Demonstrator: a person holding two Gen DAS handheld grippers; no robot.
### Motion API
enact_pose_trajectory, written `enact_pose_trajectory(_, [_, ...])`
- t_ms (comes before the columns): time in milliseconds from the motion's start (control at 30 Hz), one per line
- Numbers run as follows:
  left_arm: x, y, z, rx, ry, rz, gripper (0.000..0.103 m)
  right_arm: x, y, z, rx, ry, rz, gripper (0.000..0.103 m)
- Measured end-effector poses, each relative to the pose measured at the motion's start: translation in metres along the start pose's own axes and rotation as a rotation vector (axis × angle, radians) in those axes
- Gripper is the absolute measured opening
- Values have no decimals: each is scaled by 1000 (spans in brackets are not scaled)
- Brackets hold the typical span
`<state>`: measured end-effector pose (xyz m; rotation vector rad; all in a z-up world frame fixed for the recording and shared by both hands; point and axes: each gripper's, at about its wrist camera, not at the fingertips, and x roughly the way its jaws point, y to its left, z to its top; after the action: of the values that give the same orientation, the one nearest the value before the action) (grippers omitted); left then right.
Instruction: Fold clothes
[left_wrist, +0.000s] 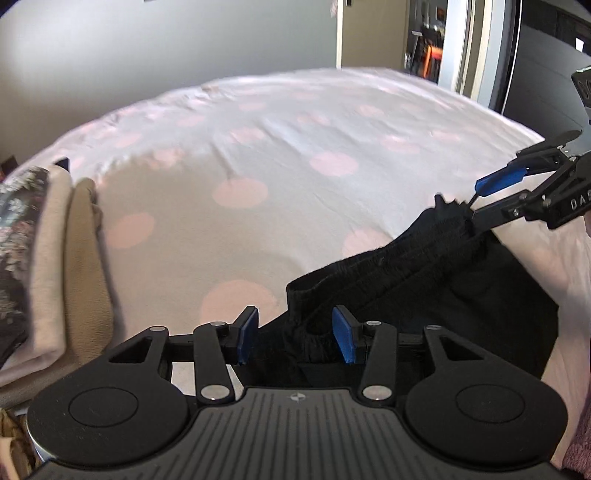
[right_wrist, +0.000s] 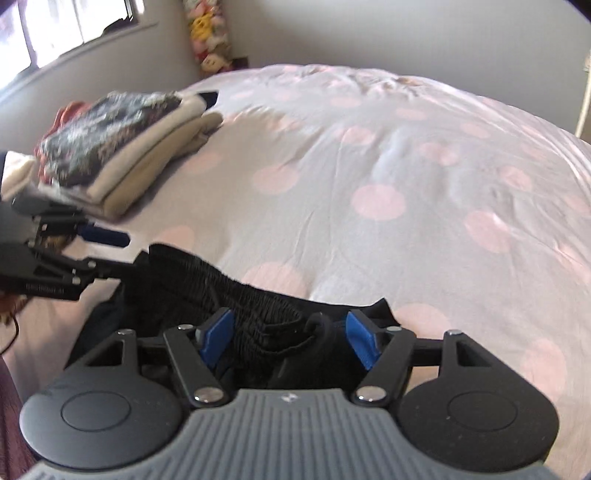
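1. Our left gripper (left_wrist: 295, 334) sits with its pads spread apart, the black shorts (left_wrist: 424, 288) lying loose between them, not pinched.
2. Our right gripper (right_wrist: 286, 338) is spread too, the waistband bunched between its pads.
3. The shorts are black with a ribbed elastic waist, crumpled on the polka-dot bedspread (right_wrist: 369, 166) at 6 o'clock.

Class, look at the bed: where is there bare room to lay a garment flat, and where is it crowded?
The spotted cover lies bare across its middle and far side, between the folded pile and the black garment. It is crowded at the near edge, where both tongs, left and right, straddle the garment's waistband.
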<state>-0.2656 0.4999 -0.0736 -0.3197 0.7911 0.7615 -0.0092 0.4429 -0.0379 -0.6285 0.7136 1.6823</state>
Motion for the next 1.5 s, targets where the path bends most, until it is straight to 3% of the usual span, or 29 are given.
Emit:
enact_pose_trajectory(167, [-17, -8, -10, -37, -8, -2, 58, -33, 6, -22, 37, -49, -21, 71])
enact_pose_trajectory(400, [2, -2, -22, -101, 19, 13, 58, -34, 13, -66, 129, -100, -44, 70])
enact_pose_trajectory(500, [13, -3, -24, -87, 43, 8, 53, -22, 16, -69, 133, -119, -51, 69])
enact_pose_trajectory(633, [22, -6, -23, -65, 38, 8, 30, -3, 14, -64, 138, -143, -62, 66])
enact_pose_trajectory(700, [24, -9, -22, -44, 31, 8, 26, 6, 11, -63, 149, -138, -59, 56])
enact_pose_trajectory(800, [19, -12, -19, -28, -2, 10, 18, 17, 8, -64, 143, -125, -56, 22])
enact_pose_trajectory(933, [0, -11, -11, -58, -112, 17, 14, 9, 8, -63, 136, -187, -66, 10])
enact_pose_trajectory(1033, [12, -6, -5, -83, -109, 32, 14, 7, 7, -57, 136, -228, -85, 9])
enact_pose_trajectory(1233, [49, 0, -15, -108, -8, 39, 14, 34, -7, -61, 191, -174, -76, 9])
enact_pose_trajectory(1500, [50, 5, -17, -128, -8, 66, 23, 55, -10, -66, 188, -127, -71, 13])
